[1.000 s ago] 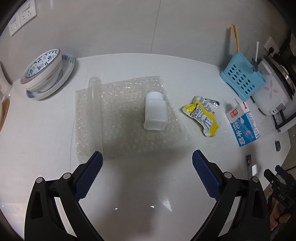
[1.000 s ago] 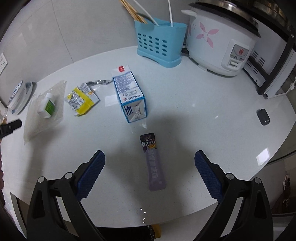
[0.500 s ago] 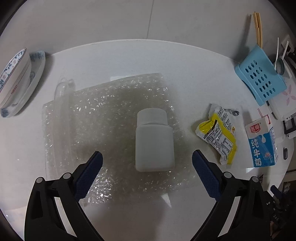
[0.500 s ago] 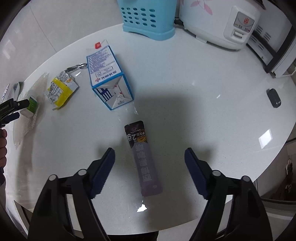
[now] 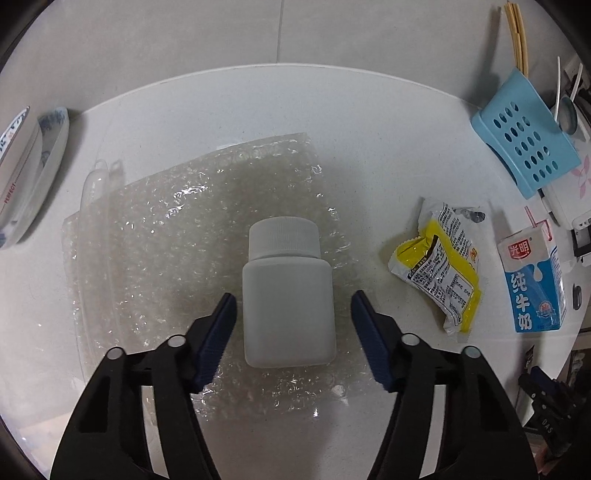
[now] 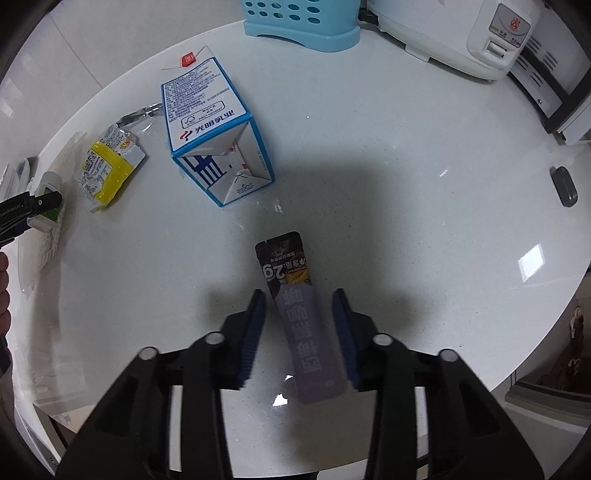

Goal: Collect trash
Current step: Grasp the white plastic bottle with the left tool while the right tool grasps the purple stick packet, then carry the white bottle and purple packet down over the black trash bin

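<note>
A white plastic bottle [image 5: 288, 280] lies on a sheet of bubble wrap [image 5: 166, 240]. My left gripper [image 5: 291, 299] straddles the bottle's body from above. Its jaws are closing, and a thin gap shows on each side, so the pads do not press on it. In the right wrist view a purple and dark sachet [image 6: 299, 332] lies flat on the white counter [image 6: 406, 184]. My right gripper [image 6: 298, 295] is over it with the sachet between the closing jaws, neither pad touching it. A yellow wrapper [image 5: 439, 266] and a milk carton [image 5: 532, 284] lie between the two spots.
A blue utensil holder [image 6: 299, 18] and a white rice cooker [image 6: 461, 33] stand at the back. A patterned bowl on a plate [image 5: 22, 166] sits at the far left. A small dark object [image 6: 563, 186] lies at the right, near the counter's curved edge.
Both grippers have come down closer to the counter. The left now sits around the bottle and the right around the sachet, and both pairs of jaws have narrowed from wide open.
</note>
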